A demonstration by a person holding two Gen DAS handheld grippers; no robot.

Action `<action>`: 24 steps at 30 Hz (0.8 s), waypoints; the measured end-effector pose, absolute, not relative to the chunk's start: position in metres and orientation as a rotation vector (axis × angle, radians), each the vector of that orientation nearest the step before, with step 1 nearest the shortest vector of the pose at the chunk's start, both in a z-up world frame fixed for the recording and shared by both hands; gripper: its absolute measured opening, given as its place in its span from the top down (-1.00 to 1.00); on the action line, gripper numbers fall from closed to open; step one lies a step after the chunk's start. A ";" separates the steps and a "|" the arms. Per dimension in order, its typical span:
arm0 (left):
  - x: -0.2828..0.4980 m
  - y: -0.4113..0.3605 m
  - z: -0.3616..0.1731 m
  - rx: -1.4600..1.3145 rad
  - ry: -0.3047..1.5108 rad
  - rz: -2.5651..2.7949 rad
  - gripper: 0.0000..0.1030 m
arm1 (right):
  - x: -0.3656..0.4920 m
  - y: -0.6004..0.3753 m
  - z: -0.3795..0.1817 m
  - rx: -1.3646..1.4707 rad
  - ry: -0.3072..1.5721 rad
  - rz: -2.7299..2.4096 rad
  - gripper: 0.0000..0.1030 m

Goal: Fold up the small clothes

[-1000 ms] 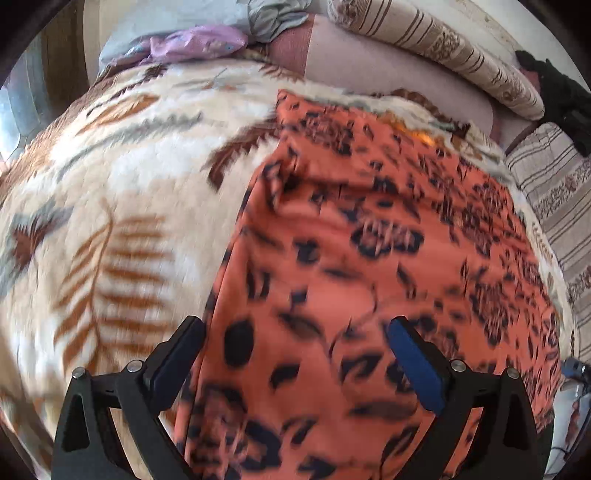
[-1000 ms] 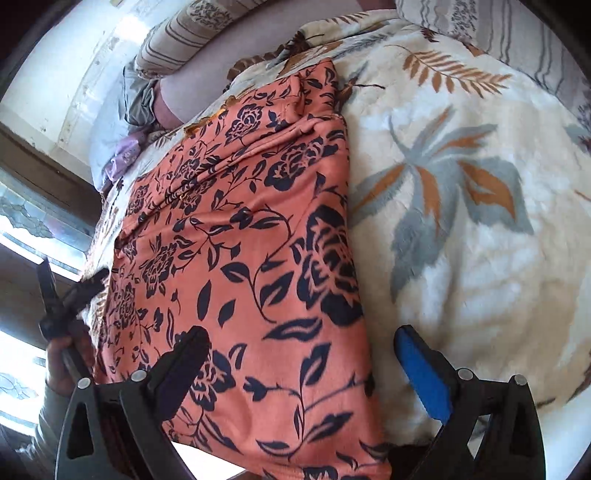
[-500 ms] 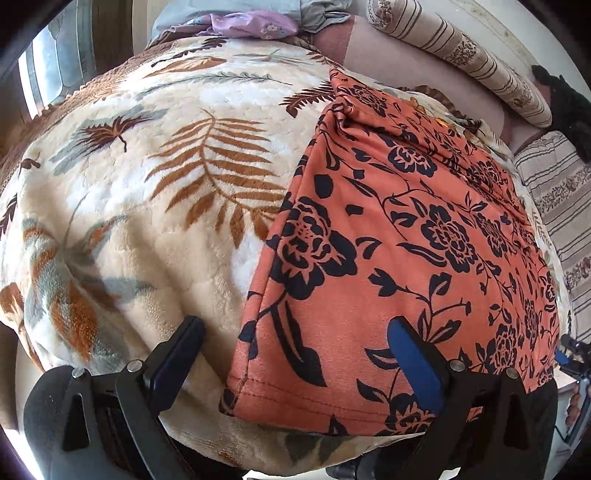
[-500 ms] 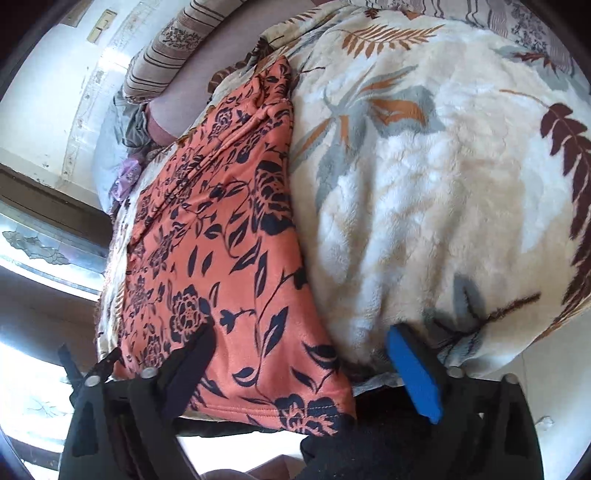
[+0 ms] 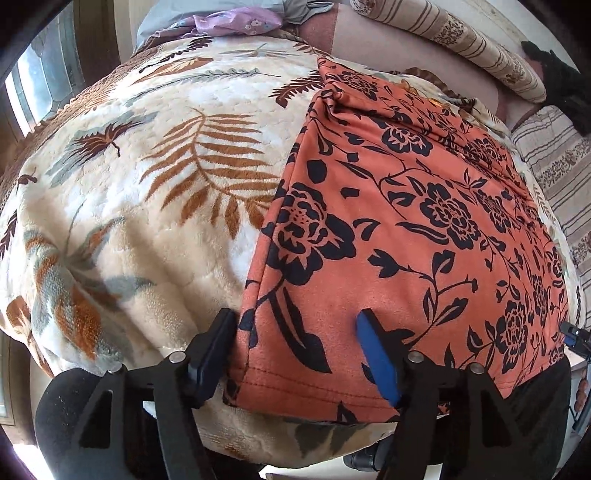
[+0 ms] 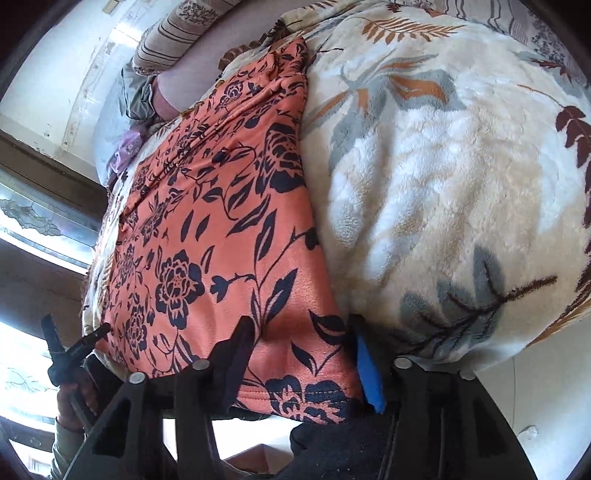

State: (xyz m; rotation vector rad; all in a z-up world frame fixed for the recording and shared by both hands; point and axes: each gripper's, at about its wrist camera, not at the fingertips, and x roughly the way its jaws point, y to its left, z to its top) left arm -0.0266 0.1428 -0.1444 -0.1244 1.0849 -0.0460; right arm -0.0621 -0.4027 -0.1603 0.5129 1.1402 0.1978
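Observation:
An orange garment with a black flower print [image 5: 406,229] lies flat on a cream leaf-patterned blanket [image 5: 147,206]; it also shows in the right wrist view [image 6: 214,229]. My left gripper [image 5: 295,354] straddles the garment's near left corner at the hem, jaws partly closed with cloth between them. My right gripper [image 6: 303,354] straddles the near right corner at the hem [image 6: 306,398], jaws likewise narrowed around the cloth. The left gripper also shows at the far left of the right wrist view [image 6: 74,347].
Striped pillows [image 5: 461,40] and grey and purple clothes [image 5: 229,22] lie at the far end of the bed. A window [image 6: 33,229] is on the left side. The blanket's front edge drops off just below both grippers.
Both grippers have pulled back to the near hem of the garment and their jaws have narrowed around its two corners.

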 end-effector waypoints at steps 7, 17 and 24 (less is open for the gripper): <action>-0.027 0.162 -0.134 -0.238 1.086 -0.093 0.84 | -0.066 -0.412 -0.154 0.505 1.155 0.164 0.87; -0.032 0.167 -0.115 -0.289 1.045 -0.152 0.85 | -0.069 -0.404 -0.126 0.563 1.074 0.218 0.87; -0.026 0.171 -0.134 -0.292 1.106 -0.125 0.81 | -0.067 -0.419 -0.163 0.693 1.135 0.187 0.79</action>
